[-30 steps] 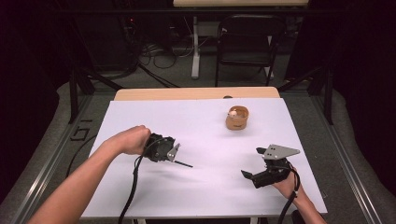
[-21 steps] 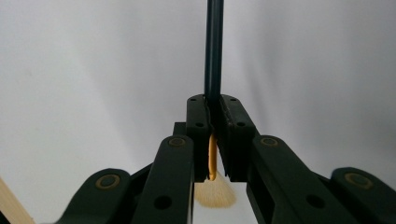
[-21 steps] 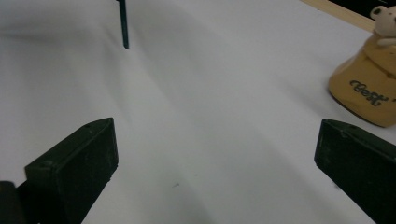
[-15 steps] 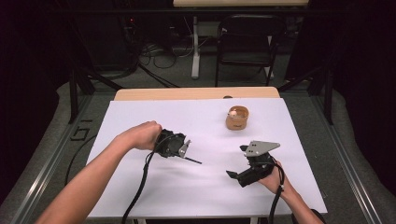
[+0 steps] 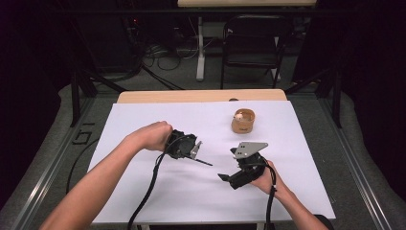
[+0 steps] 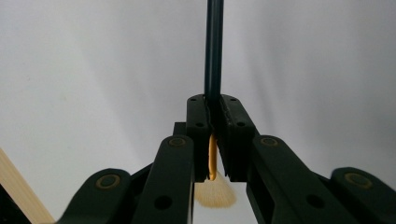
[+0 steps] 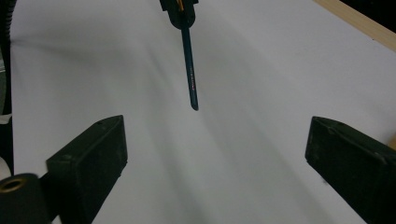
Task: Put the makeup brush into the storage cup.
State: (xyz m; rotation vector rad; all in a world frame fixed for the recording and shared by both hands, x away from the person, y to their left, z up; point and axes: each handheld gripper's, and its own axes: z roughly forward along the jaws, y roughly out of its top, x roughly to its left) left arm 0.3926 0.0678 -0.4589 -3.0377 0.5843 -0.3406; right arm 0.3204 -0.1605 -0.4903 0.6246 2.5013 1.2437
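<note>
Lettering on pencil [image 7: 190, 70] unreadable

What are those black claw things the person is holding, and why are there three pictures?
Those are grippers, tools with two black jaws that pinch like tongs. A person holds one in each hand over a table covered in white.

One picture comes from a camera up high, looking down. There you see the left gripper, the right gripper, and a small round wooden container farther back.

The other two come from little cameras riding on the grippers, looking out between their jaws.

The left gripper's jaws are squeezed shut on a thin dark stick, maybe a pencil or brush. The right gripper is wide open, and the stick points toward it.
</note>
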